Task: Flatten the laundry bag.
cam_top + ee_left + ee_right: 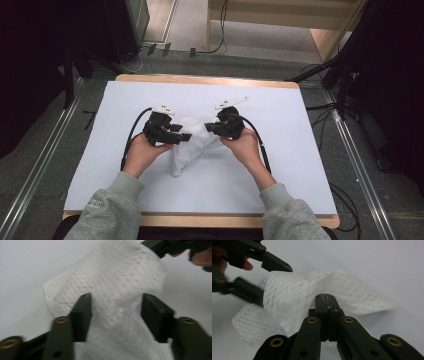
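Right gripper [327,296] clenched on white dimpled paper towel [297,297]; left gripper [116,312] released (towel between jaws), so re-grab edge squarely.

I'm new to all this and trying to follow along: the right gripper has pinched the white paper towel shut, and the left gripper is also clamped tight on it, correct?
Not quite. The right gripper is indeed pinched shut on the white paper towel, but the left gripper is not clamped: the left gripper view shows its jaws standing apart, with the towel loose between them.
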A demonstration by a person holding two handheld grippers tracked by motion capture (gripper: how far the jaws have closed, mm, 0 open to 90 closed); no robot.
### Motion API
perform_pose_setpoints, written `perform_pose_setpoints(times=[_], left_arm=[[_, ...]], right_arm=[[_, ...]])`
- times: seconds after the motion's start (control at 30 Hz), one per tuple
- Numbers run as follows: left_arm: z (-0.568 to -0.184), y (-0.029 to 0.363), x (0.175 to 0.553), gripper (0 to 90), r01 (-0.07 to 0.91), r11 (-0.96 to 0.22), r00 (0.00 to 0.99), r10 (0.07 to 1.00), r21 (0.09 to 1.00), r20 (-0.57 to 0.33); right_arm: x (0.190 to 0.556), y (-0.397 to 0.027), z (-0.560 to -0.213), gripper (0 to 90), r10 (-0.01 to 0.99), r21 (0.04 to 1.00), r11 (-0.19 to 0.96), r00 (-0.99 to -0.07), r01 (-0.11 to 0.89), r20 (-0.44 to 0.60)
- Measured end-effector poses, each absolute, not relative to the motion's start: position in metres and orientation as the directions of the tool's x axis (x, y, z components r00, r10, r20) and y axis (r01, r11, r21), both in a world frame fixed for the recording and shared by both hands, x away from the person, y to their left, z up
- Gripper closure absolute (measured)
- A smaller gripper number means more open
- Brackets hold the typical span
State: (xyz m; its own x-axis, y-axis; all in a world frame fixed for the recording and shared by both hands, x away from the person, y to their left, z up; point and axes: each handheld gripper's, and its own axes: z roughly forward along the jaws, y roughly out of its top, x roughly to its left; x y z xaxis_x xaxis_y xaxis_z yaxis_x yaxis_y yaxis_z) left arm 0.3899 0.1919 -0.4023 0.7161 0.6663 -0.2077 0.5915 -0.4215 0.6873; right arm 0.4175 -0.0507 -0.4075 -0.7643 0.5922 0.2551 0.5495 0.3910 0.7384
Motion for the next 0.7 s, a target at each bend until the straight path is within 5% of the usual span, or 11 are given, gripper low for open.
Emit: perform_pose_setpoints(times=[0.07,0.13,0.4,0.7], left_arm=[[-0.406,0.196,0.393,80.6,0.612,-0.396,0.707,0.662,0.685,-0.248],[-0.408,0.203,0.396,88.8,0.633,-0.347,0.686,0.665,0.692,-0.294],[-0.406,0.249,0.404,89.5,0.687,-0.16,0.596,0.682,0.708,-0.424],[-0.42,0.274,0.412,88.7,0.724,-0.125,0.524,0.74,0.678,-0.423]], right_arm=[[0.416,-0.052,-0.407,90.0,0.594,0.737,0.392,-0.764,0.55,0.253],[0.414,-0.055,-0.405,90.0,0.596,0.746,0.384,-0.763,0.545,0.251],[0.406,-0.078,-0.393,90.0,0.625,0.773,0.341,-0.743,0.535,0.239],[0.409,-0.08,-0.41,90.0,0.642,0.742,0.368,-0.73,0.561,0.234]])
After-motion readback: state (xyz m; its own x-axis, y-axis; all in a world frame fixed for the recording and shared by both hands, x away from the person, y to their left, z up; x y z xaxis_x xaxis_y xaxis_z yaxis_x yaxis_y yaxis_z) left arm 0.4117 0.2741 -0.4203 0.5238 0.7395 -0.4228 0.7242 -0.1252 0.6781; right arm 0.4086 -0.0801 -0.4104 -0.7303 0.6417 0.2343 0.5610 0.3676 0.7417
